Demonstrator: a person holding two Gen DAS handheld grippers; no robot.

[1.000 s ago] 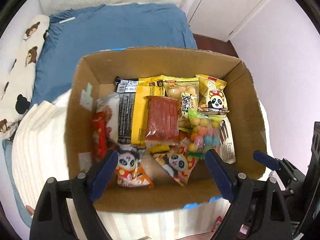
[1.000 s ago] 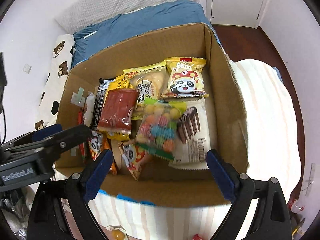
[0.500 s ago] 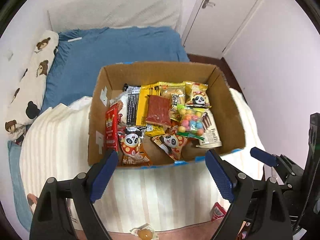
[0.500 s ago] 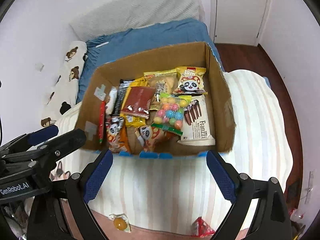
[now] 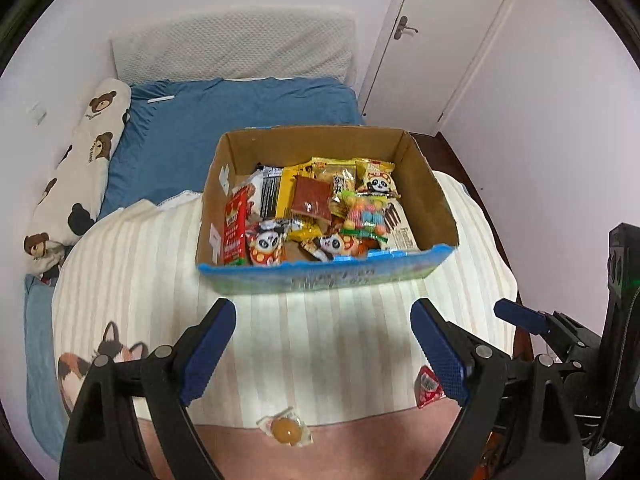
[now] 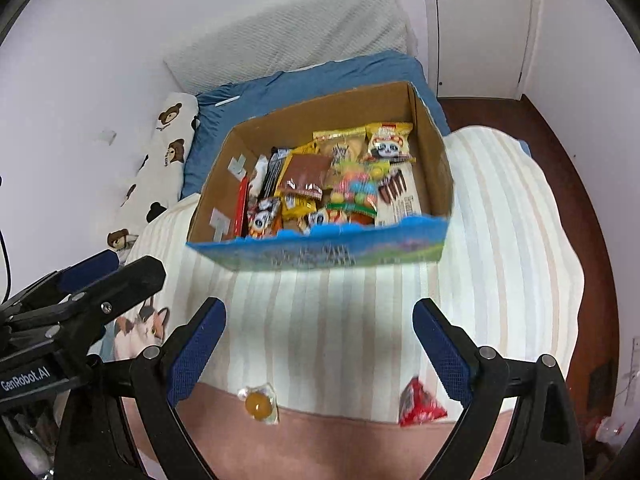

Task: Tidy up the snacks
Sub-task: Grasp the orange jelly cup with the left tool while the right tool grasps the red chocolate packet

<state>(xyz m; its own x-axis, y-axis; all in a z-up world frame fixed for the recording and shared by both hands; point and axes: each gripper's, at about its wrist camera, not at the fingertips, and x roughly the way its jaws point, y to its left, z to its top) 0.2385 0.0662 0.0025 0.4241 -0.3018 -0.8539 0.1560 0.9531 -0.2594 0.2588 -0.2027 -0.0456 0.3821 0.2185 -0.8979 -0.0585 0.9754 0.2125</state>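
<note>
Nearest the cameras, the left gripper (image 5: pixel 322 346) and the right gripper (image 6: pixel 318 344) are both hanging with their blue pads spread wide apart and nothing between them, each tilted down toward the bed.

Taking the cardboard box (image 5: pixel 326 276) as the landmark: on the near side of it, well apart from its blue printed front wall, two snacks are lying loose where the striped blanket (image 5: pixel 320 328) is giving way to a pinkish cover. One is a clear-wrapped round yellow sweet (image 5: pixel 285 429), below the box's left half; the other is a small red packet (image 6: pixel 420 404), below its right corner and partly hidden behind a gripper finger in the left view. Its print is too blurred to read, so what it holds cannot be told.

Inside the box, packets are crowding the floor: a dark red pack (image 5: pixel 311 199) near the middle, a bag of coloured balls (image 5: pixel 366 214) to its right, panda-printed bags (image 6: pixel 389 142) toward the far right corner and the near wall, and a tall red pack (image 5: pixel 236 228) leaning against the left wall.

Beyond the box, a blue sheet and a bear-print pillow (image 5: pixel 82 160) are lying toward the wall.

Judging from this, the sorting is looking nearly finished; the two strays are probably what is left to collect.
</note>
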